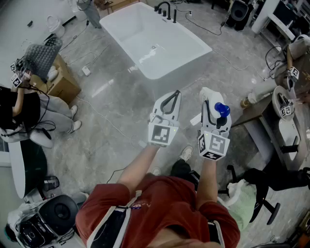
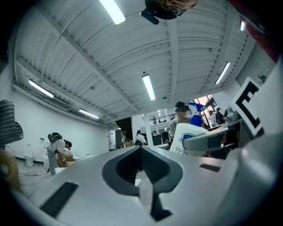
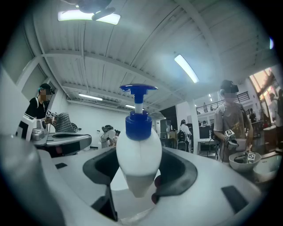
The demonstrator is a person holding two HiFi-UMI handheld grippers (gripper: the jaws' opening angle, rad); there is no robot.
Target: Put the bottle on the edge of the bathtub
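A white bottle with a blue pump cap stands upright between the jaws of my right gripper, which is shut on its body. The right gripper view shows the bottle close up, its lower body pinched between the dark pads. My left gripper is beside it on the left, shut and empty, its tips meeting in the left gripper view. That view also catches the bottle at the right. The white bathtub lies ahead on the grey floor, apart from both grippers.
A black faucet stands at the tub's far end. A cardboard box and a seated person are at the left. A table with gear is at the right. Cables run over the floor, and equipment sits lower left.
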